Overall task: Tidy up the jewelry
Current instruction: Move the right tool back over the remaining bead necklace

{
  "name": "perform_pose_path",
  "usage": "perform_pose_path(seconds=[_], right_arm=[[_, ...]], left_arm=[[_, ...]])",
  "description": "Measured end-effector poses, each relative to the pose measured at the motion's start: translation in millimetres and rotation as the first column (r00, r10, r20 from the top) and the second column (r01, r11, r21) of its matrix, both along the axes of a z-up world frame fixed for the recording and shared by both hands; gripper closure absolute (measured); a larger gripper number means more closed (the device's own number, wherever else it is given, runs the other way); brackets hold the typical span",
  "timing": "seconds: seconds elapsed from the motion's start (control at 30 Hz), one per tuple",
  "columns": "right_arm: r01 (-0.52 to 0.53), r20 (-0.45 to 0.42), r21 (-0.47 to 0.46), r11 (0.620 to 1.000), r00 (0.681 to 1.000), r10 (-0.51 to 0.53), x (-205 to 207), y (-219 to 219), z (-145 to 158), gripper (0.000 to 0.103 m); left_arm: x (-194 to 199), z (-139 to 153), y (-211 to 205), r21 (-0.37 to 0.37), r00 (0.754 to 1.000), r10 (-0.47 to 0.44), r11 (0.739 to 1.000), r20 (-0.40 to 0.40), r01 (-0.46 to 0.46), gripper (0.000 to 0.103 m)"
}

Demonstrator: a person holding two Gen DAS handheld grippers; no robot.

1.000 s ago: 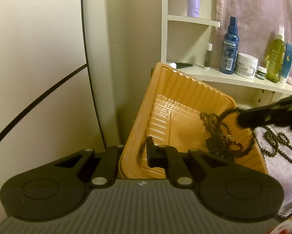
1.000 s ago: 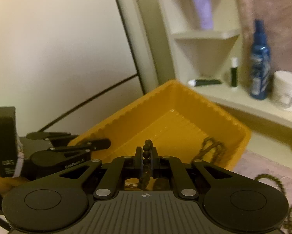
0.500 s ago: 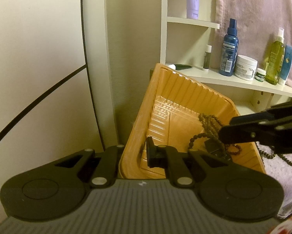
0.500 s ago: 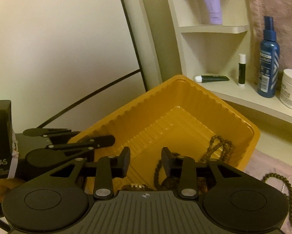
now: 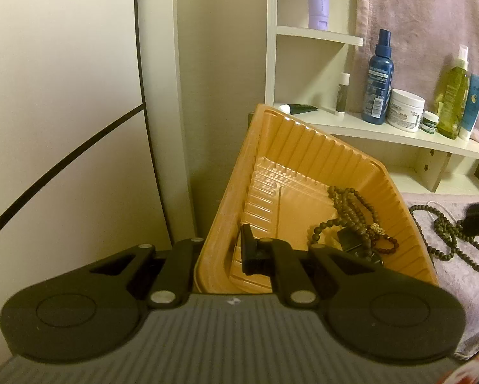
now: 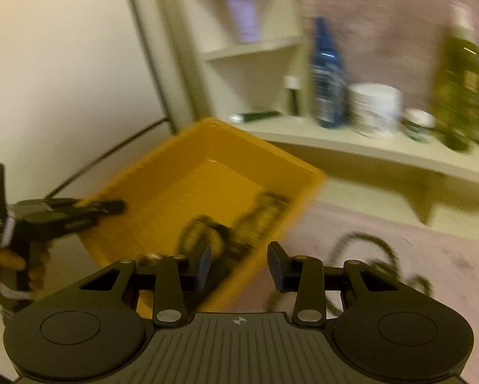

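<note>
An orange ribbed tray [image 5: 303, 134] is held tilted, and my left gripper [image 5: 220, 256] is shut on its near rim, one finger inside and one outside the wall. Several dark bead strings [image 5: 351, 217] lie heaped in the tray's lower right corner. More bead strings [image 5: 444, 233] lie on the pink towel [image 5: 463, 281] to the right. In the blurred right wrist view my right gripper [image 6: 241, 267] hangs over the tray's right edge [image 6: 313, 179]. Its jaws are opening with nothing between them. The left gripper [image 6: 111, 206] shows at the tray's left side.
A white corner shelf [image 5: 367, 131] behind the tray carries a blue spray bottle [image 5: 378, 76], a white jar [image 5: 406, 110], a green bottle [image 5: 454, 96] and small tubes. A pink towel hangs behind it. A pale wall with a dark line is at the left.
My right gripper opened and let its bead string fall into the tray, then swung right toward the towel. The left gripper and the tray kept still.
</note>
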State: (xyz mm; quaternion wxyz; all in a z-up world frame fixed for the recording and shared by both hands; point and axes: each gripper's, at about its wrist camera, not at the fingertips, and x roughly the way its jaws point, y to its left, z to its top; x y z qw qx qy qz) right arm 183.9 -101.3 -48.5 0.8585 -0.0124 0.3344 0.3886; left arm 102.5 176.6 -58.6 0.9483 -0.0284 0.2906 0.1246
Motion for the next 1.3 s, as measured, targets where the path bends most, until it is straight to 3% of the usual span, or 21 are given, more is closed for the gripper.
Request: perform_pose_path(seconds=[0.5, 1.0, 1.3], right_arm=[[0.222, -0.087, -0.104, 0.970, 0.969, -0.231, -19.4, -107.6, -23.9, 0.063], [0.212, -0.087, -0.117, 0.970, 0.971, -0.223, 8.3, -93.2, -39.5, 0.063], [0.207, 0.024, -0.182, 0.961, 0.978, -0.206, 37.6, -85.7, -47.1, 0.063]], left_arm=[[1.0, -1.3, -0.6, 0.010, 1.000, 0.005, 1.000, -0.007, -0.005, 0.093], [0.7, -2.3, -0.4, 0.012, 1.000, 0.005, 1.000, -0.009, -0.005, 0.093], [1.3, -2.2, -0.4, 0.014, 1.000, 0.004, 1.000, -0.010, -0.004, 0.093]])
